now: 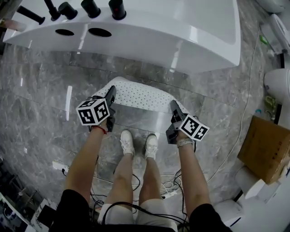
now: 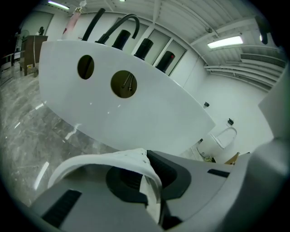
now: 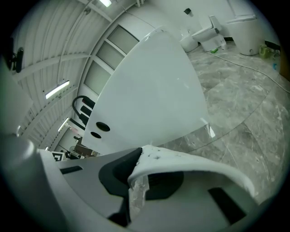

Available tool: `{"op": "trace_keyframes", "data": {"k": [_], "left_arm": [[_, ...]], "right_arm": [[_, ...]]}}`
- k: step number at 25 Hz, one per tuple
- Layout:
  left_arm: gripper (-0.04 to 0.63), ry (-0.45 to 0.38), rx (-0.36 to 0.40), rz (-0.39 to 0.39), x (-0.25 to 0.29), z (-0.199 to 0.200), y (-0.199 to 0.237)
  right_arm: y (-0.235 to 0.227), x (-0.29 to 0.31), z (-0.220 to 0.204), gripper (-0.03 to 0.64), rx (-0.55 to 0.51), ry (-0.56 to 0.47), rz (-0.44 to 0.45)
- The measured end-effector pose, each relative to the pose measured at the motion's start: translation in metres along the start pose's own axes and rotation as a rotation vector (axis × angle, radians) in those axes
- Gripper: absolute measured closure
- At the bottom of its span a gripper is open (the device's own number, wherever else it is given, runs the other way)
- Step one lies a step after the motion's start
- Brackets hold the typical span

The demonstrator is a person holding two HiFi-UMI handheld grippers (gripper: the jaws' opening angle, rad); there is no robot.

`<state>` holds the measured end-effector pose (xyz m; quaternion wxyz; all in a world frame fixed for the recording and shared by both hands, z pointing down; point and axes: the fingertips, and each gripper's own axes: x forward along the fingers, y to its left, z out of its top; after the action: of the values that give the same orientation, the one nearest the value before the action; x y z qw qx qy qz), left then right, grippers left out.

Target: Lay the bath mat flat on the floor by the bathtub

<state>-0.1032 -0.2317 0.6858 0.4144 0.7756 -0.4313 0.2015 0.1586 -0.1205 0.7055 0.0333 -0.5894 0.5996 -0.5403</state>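
A white bath mat (image 1: 138, 96) with small dark holes hangs between my two grippers above the grey marble floor, just in front of the white bathtub (image 1: 149, 31). My left gripper (image 1: 110, 93) is shut on the mat's left edge, which curls over the jaws as the mat (image 2: 131, 163) in the left gripper view. My right gripper (image 1: 174, 106) is shut on the mat's right edge, where the mat (image 3: 181, 161) arcs across the jaws. The bathtub (image 2: 136, 108) fills the left gripper view; in the right gripper view the bathtub (image 3: 154, 95) rises behind the mat.
Black taps (image 1: 90, 8) line the tub's far rim. A cardboard box (image 1: 266, 147) and white fixtures (image 1: 277, 84) stand at the right. Cables (image 1: 167, 183) lie on the floor behind the person's feet (image 1: 138, 142). Grey marble floor (image 1: 41, 90) spreads to the left.
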Motion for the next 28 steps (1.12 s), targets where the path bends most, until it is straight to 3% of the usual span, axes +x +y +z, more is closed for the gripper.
{"op": "trace_keyframes", "data": {"k": [6,10,16,20,25,28], "left_arm": [[0.571,-0.133,0.108,-0.064,0.005,0.05,-0.011],[0.571,-0.209,0.102,-0.087,0.018,0.028,0.014],[0.57,-0.046,0.069,-0.001,0.086,-0.109,0.107],[0.571,0.048,0.098,0.022,0.1,-0.179,0.138],[0.569,0.192,0.007,0.065,0.103,-0.252,0.168],[0.571,0.215,-0.02,0.078,0.108,-0.27,0.181]], "right_arm": [[0.027,0.011,0.044,0.584,-0.121,-0.112,0.092],[0.01,0.03,0.02,0.584,-0.141,-0.174,0.14],[-0.097,0.098,-0.11,0.584,-0.001,-0.081,0.039],[-0.147,0.111,-0.19,0.584,0.106,-0.019,-0.031],[-0.174,0.116,-0.245,0.584,0.141,0.085,-0.075],[-0.179,0.126,-0.26,0.584,0.132,0.124,-0.102]]}}
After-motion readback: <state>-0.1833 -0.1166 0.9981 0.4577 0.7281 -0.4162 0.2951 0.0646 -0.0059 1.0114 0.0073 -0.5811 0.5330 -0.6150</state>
